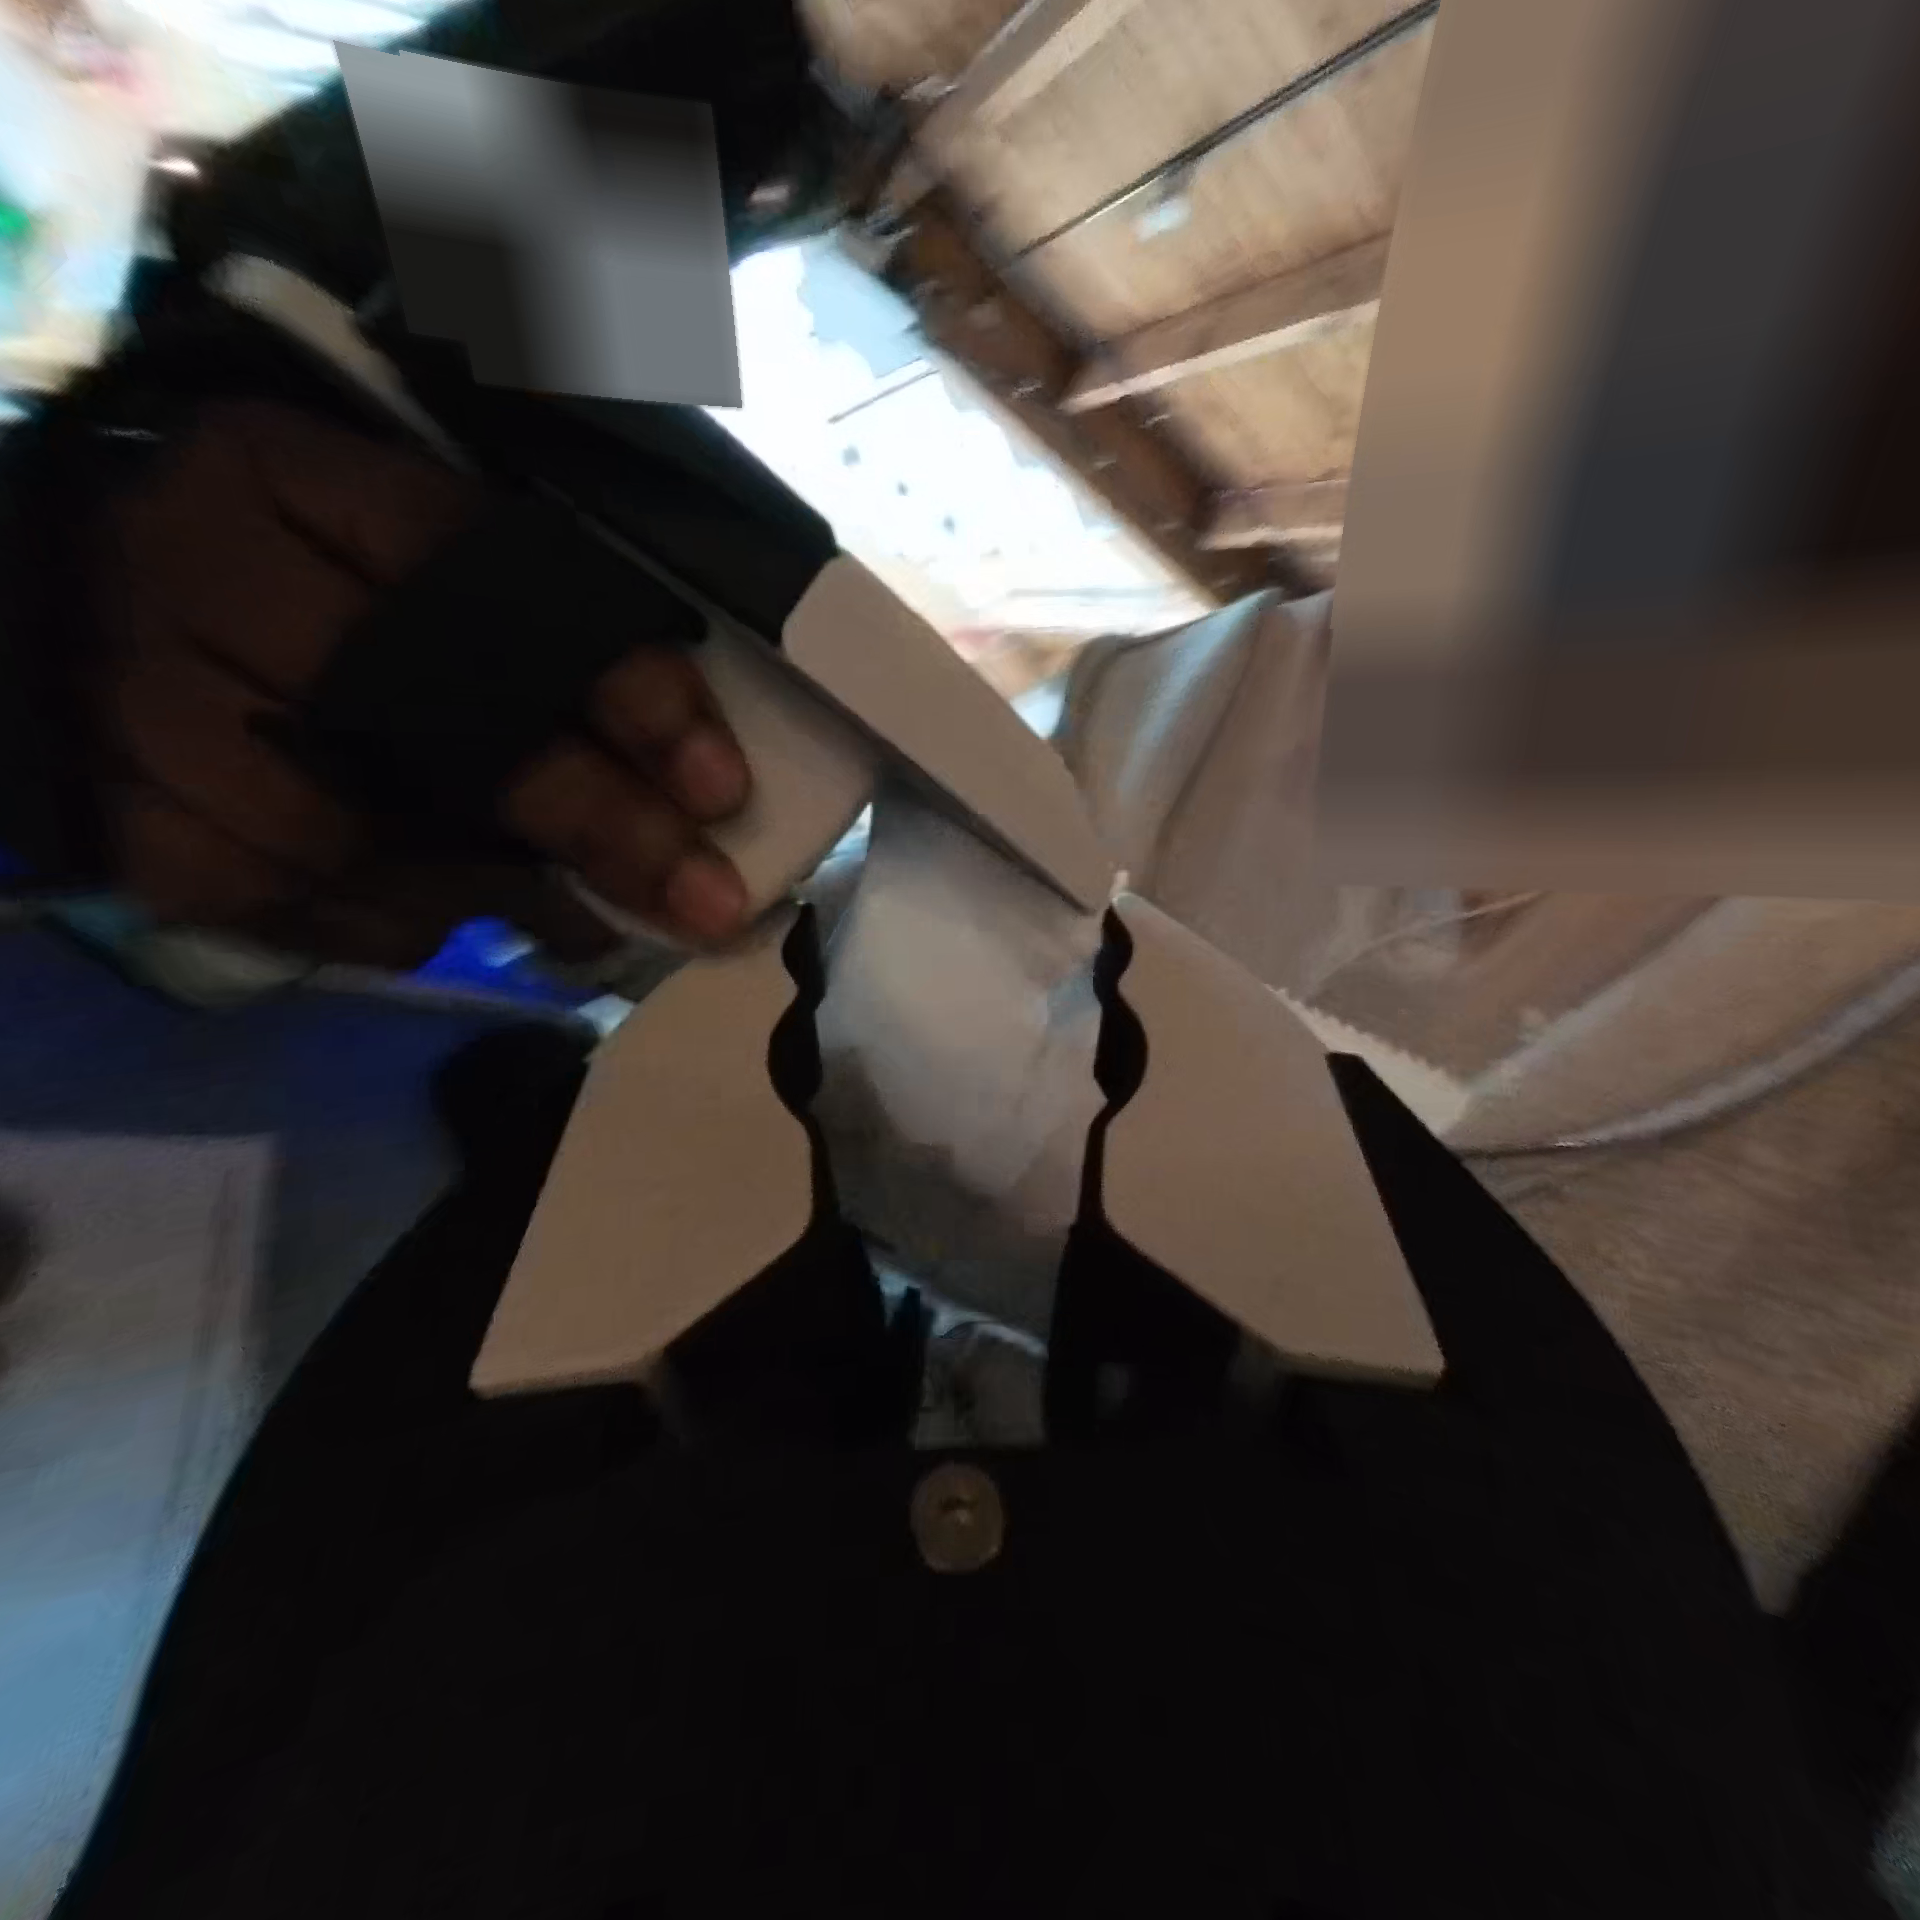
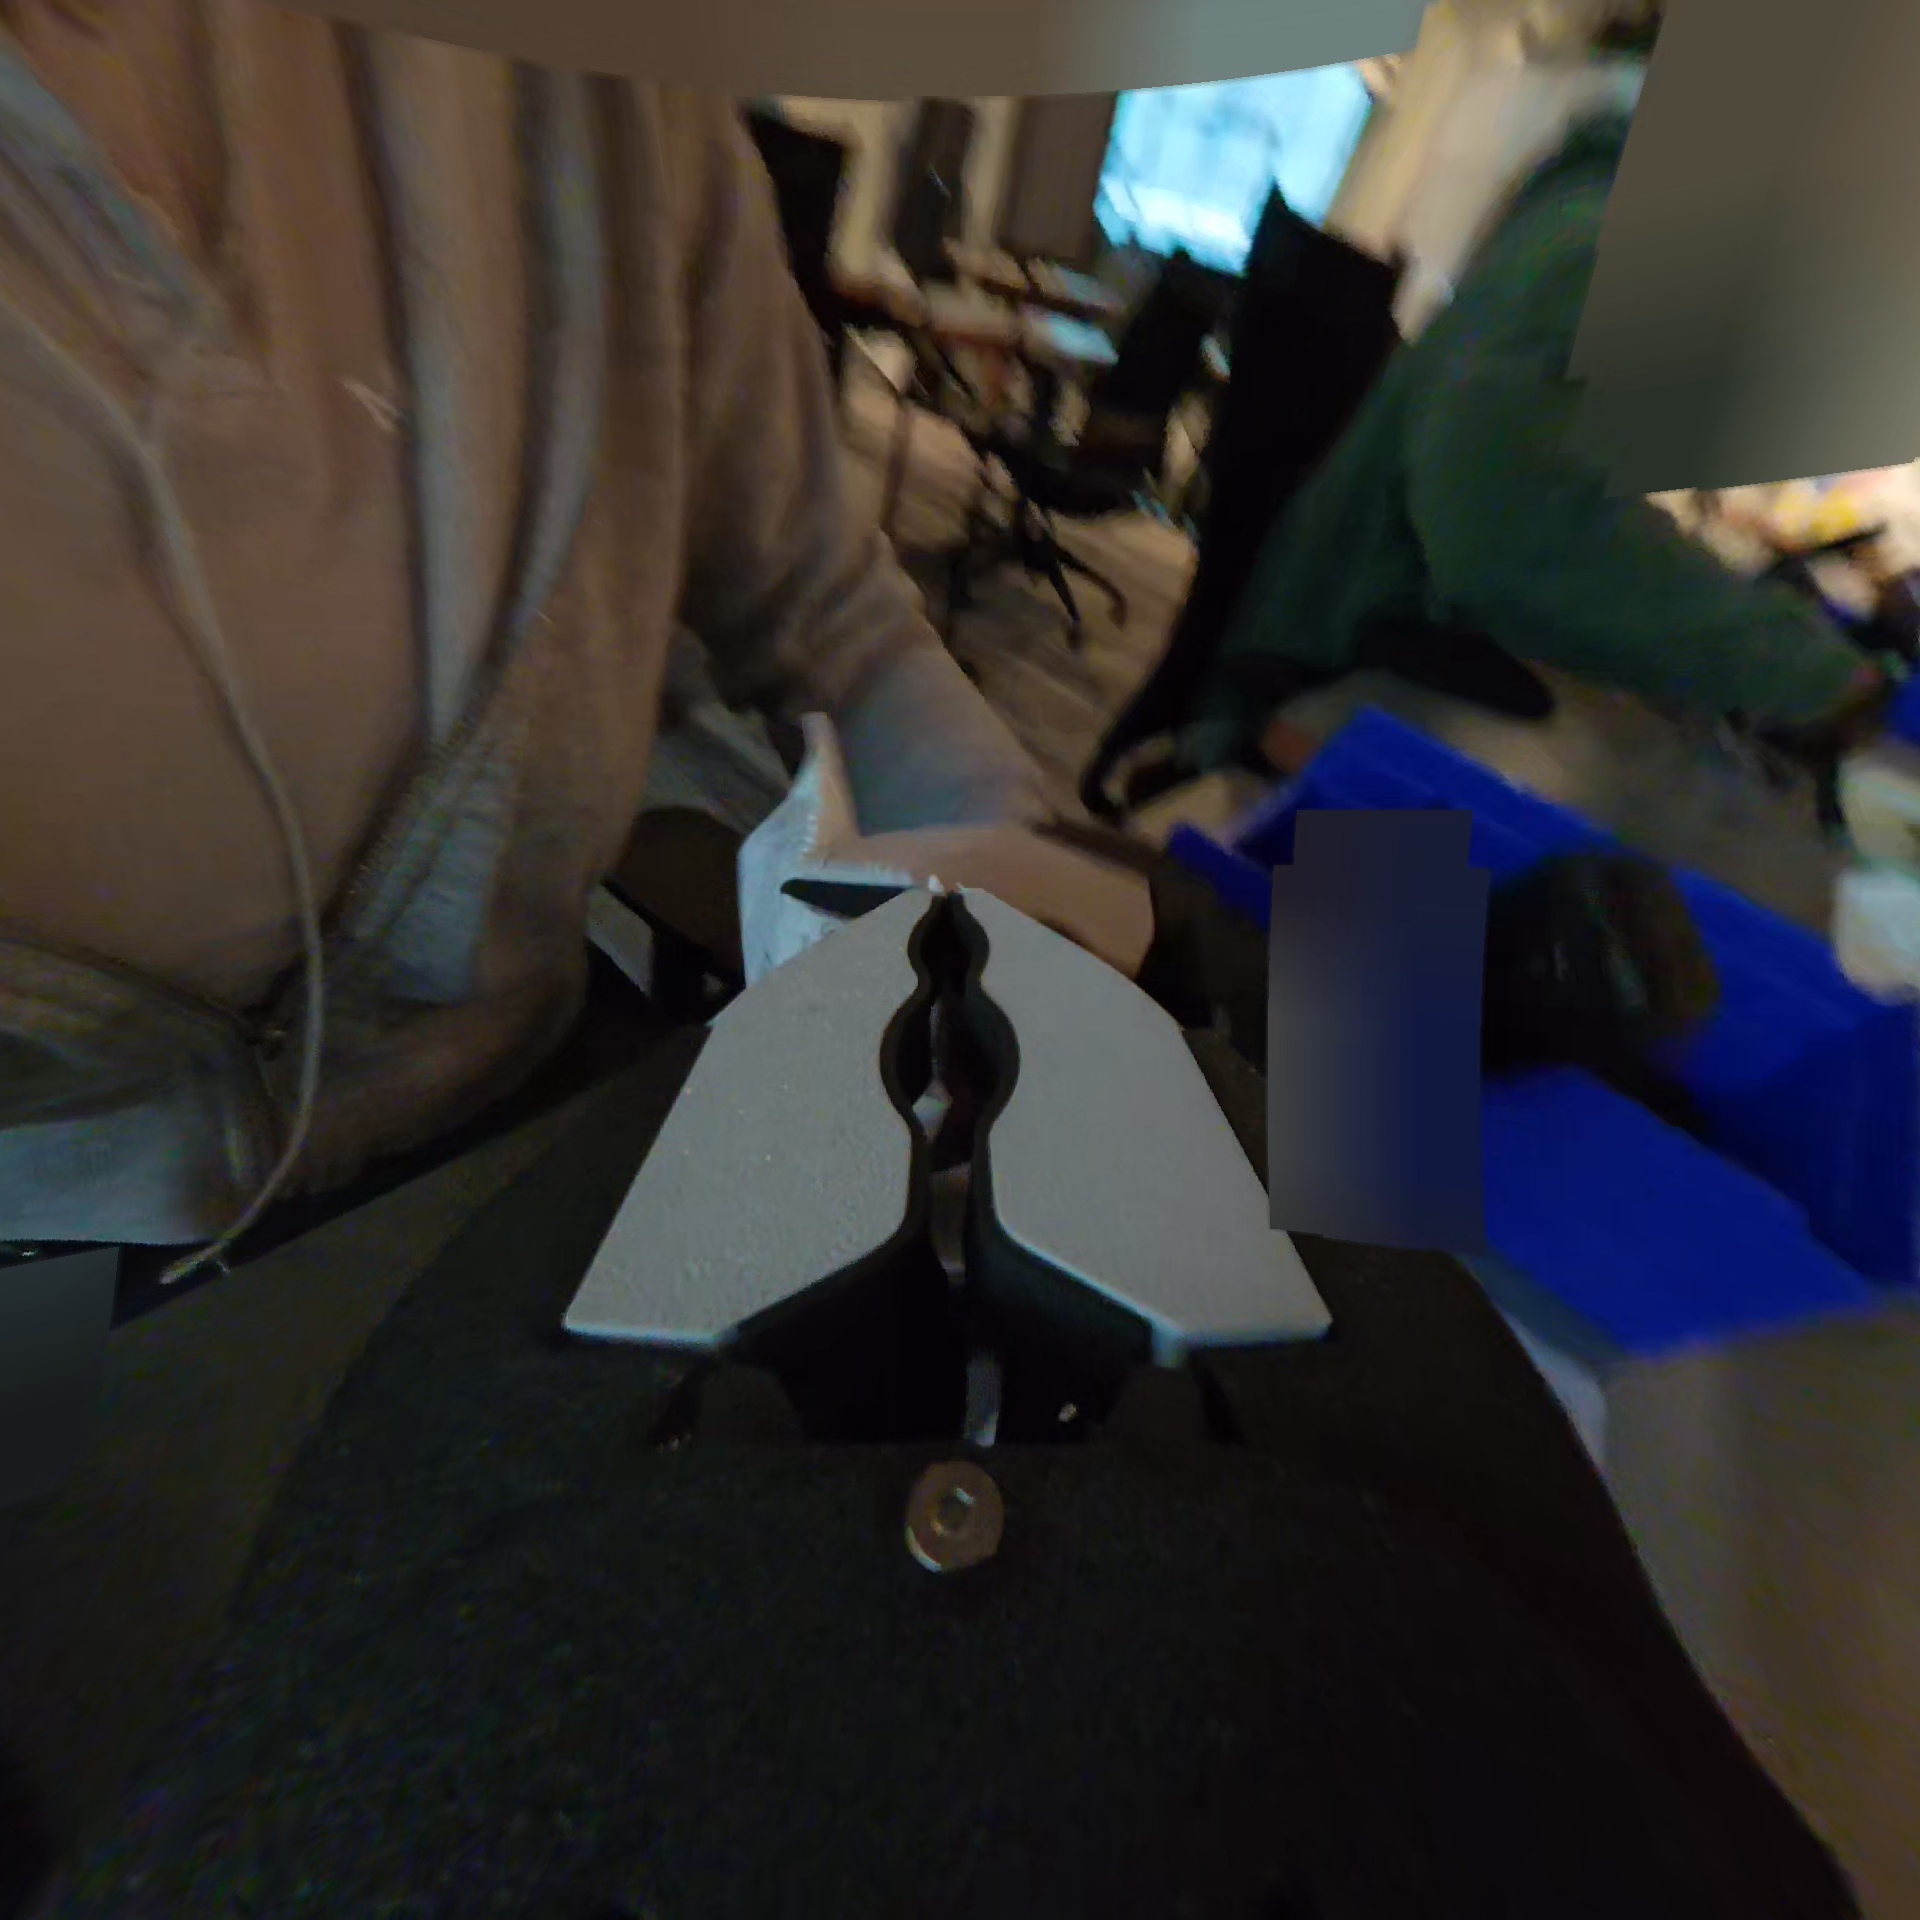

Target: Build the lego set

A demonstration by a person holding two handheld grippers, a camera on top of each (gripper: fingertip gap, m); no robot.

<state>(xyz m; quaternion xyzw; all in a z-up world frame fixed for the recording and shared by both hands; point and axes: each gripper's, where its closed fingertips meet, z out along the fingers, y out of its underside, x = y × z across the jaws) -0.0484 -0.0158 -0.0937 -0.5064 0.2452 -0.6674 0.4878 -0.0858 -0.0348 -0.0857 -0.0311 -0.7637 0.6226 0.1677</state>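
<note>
Left claw (image 1: 961,925) stands apart; a pale, crinkly plastic pouch (image 1: 935,1049) with a serrated edge lies between its fingers, contact with the pads unclear. Right claw (image 2: 948,902) is together, nipping the pouch's edge at its tips; in the left wrist view it comes in from upper left, held by a hand (image 1: 343,665). Pouch looks thin, light, limp and slick, likely to slip; the sealed serrated edge (image 2: 800,831) seems the firmest hold. Claw fingers matte grey, stiff, with scalloped black pads. Grey hooded top (image 2: 312,520) close behind; blue bins (image 2: 1662,1039) to the right
</note>
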